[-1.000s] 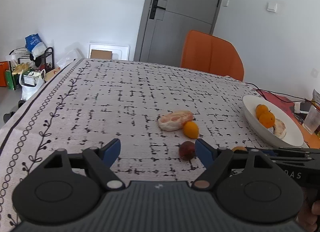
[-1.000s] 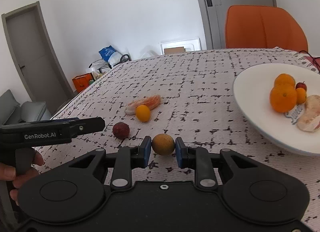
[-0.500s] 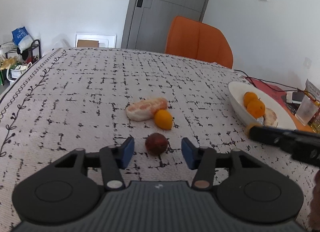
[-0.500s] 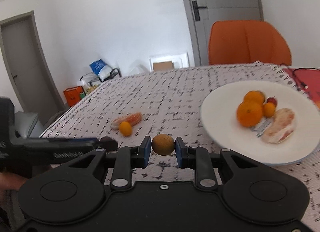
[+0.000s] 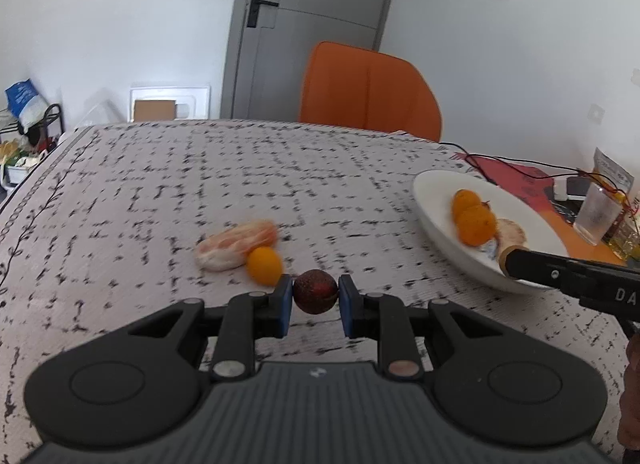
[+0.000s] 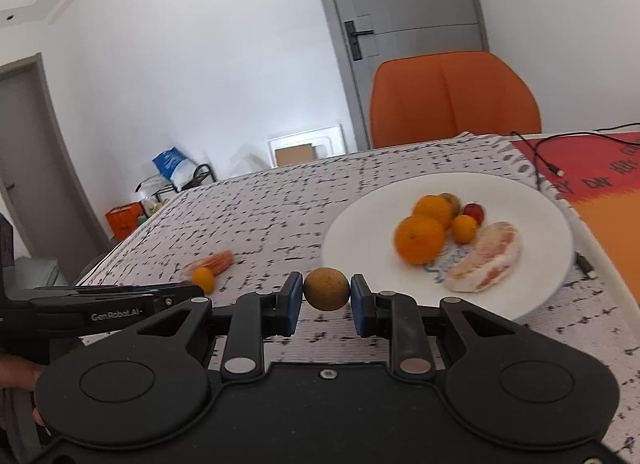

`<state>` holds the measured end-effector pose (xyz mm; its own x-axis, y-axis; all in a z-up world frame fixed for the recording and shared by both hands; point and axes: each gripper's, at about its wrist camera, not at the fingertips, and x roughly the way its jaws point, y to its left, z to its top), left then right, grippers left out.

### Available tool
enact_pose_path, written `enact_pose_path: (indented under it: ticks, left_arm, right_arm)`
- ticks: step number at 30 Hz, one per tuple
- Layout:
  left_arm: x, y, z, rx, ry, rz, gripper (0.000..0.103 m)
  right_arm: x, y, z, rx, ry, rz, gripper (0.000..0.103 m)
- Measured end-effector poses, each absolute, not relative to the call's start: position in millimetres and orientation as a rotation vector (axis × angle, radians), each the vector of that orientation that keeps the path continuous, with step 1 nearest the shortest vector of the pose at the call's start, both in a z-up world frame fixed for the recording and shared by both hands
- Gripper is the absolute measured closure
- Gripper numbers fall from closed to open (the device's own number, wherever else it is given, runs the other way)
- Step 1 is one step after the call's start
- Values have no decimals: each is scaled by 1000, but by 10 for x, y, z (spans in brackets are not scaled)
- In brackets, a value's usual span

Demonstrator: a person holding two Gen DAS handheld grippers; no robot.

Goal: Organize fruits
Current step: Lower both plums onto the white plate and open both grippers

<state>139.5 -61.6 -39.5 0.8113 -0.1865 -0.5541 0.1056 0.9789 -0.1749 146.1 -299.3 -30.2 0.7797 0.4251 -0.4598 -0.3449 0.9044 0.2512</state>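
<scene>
My left gripper (image 5: 315,300) is shut on a dark red round fruit (image 5: 315,291) just above the tablecloth. Beside it lie a small orange (image 5: 263,265) and a peeled pomelo segment (image 5: 236,245). My right gripper (image 6: 326,296) is shut on a brownish-yellow round fruit (image 6: 326,288) and holds it above the near rim of the white plate (image 6: 348,224). The plate holds two oranges (image 6: 420,238), a small orange, a red fruit and a pomelo segment (image 6: 486,258). The plate also shows in the left wrist view (image 5: 432,204).
An orange chair (image 5: 368,90) stands behind the table. A glass (image 5: 598,216), cables and a red mat (image 6: 592,180) lie at the table's right end. The left gripper's body (image 6: 100,304) shows at the left of the right wrist view.
My left gripper moved up to the dark red fruit and shut on it. My right gripper carried the brownish fruit from the cloth to the plate's near rim.
</scene>
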Motion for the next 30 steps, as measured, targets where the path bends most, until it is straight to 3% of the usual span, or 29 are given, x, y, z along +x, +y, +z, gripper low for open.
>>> enact_pose_path:
  ticks: [23, 27, 30]
  left_arm:
    - [1596, -1214, -191, -65, 550, -274, 80]
    - [1654, -1303, -182, -56, 551, -292, 80]
    - [1692, -1384, -168, -47, 546, -307, 80]
  right_arm:
    - [1544, -3636, -413, 232, 513, 251, 78]
    - [1533, -3708, -418, 238, 502, 198, 59]
    - [1501, -3757, -413, 243, 493, 202, 58]
